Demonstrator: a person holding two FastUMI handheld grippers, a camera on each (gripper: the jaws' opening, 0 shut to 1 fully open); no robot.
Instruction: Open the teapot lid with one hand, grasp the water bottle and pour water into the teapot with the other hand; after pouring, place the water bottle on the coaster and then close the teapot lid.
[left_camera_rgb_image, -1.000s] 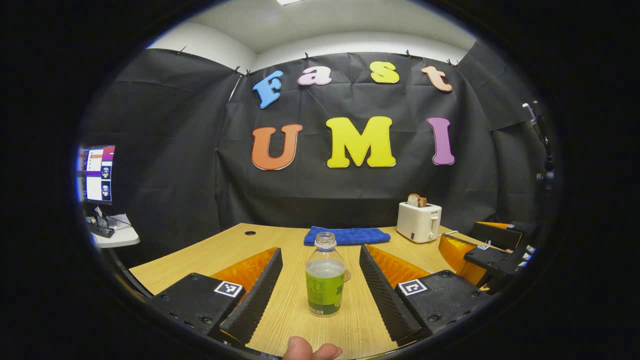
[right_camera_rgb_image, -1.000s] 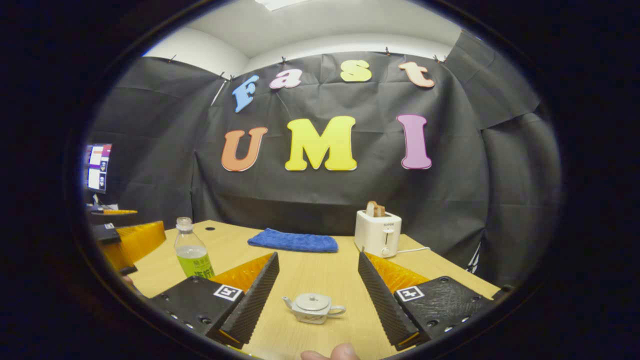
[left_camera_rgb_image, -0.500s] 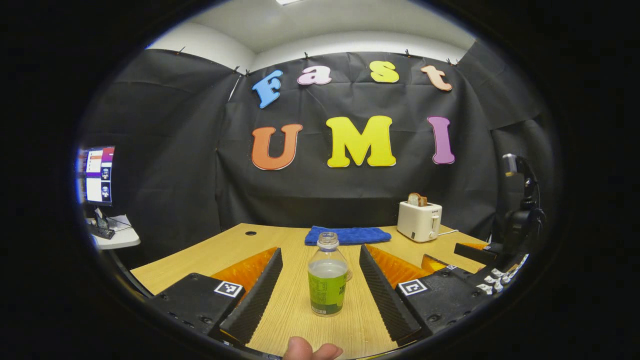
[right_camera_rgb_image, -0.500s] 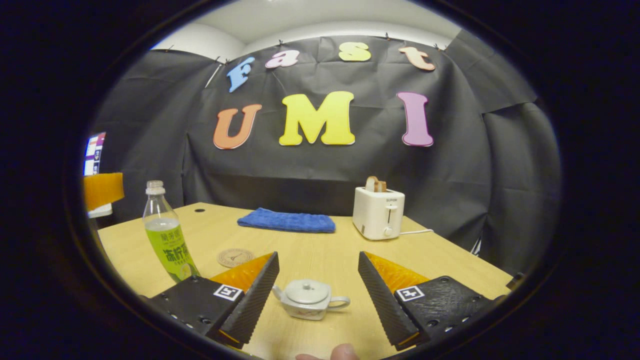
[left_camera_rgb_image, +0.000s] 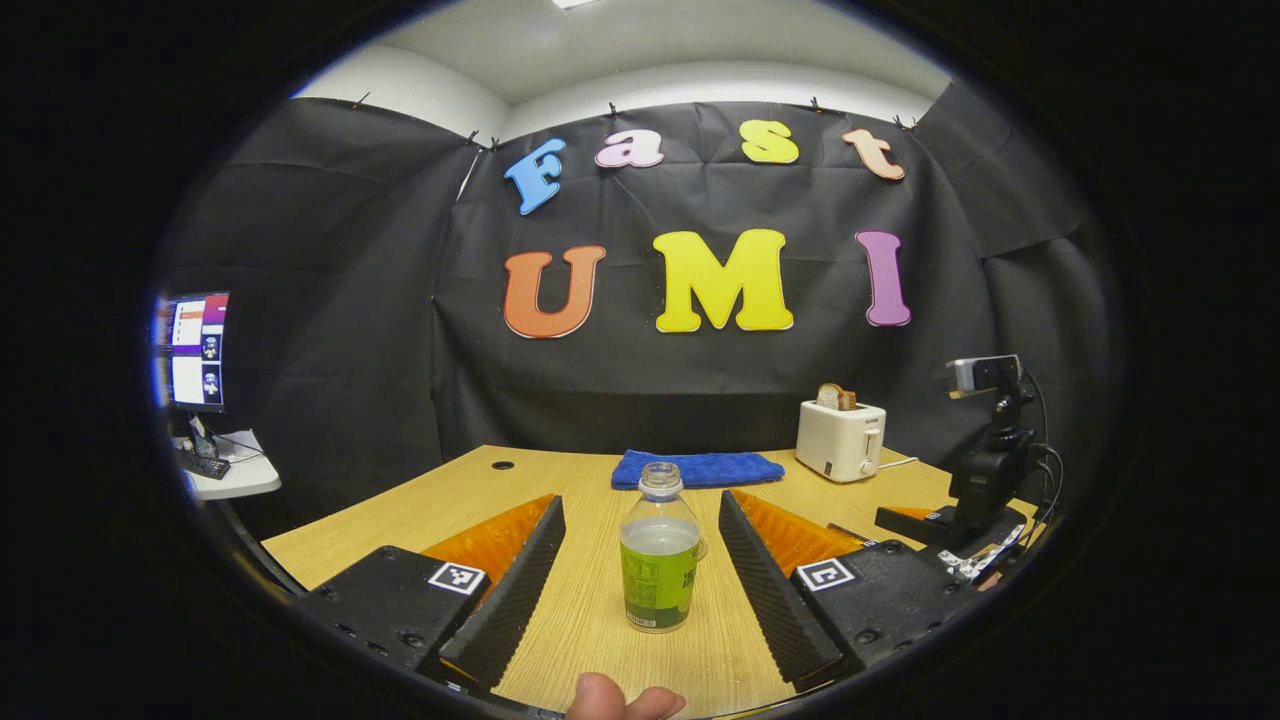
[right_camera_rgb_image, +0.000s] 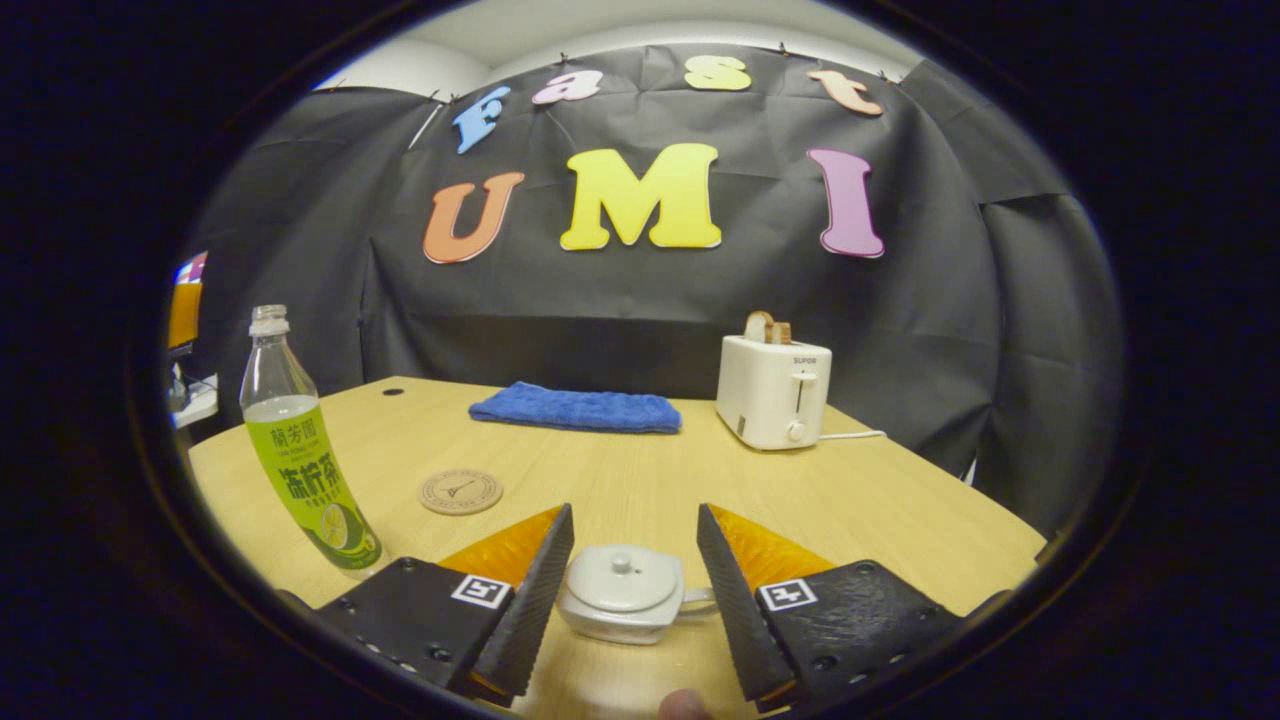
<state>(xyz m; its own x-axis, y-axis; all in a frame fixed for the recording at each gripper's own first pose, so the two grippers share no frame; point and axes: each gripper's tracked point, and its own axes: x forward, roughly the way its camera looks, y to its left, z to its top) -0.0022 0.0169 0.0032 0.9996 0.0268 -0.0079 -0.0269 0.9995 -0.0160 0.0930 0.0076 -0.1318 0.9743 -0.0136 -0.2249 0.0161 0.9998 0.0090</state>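
My right gripper (right_camera_rgb_image: 628, 580) has its jaws spread wide with nothing held, and the teapot (right_camera_rgb_image: 622, 592) sits directly between them, just ahead of the tips, lid (right_camera_rgb_image: 622, 574) on, small knob up and handle toward the right-hand jaw. That is the relation I am working from: the knob lies on the jaws' centreline but below their grip line, so I judge the next move is to tip down and close on the knob, not the body. My left gripper (left_camera_rgb_image: 640, 580) is likewise wide open and empty; the water bottle (left_camera_rgb_image: 658, 550) stands upright, cap off, centred between its jaws and a little ahead, untouched on both sides. Its long axis is vertical, so a level side grasp suits it. The coaster (right_camera_rgb_image: 460, 491) lies on the table (right_camera_rgb_image: 900, 500) ahead and left of the right jaws, near the bottle.
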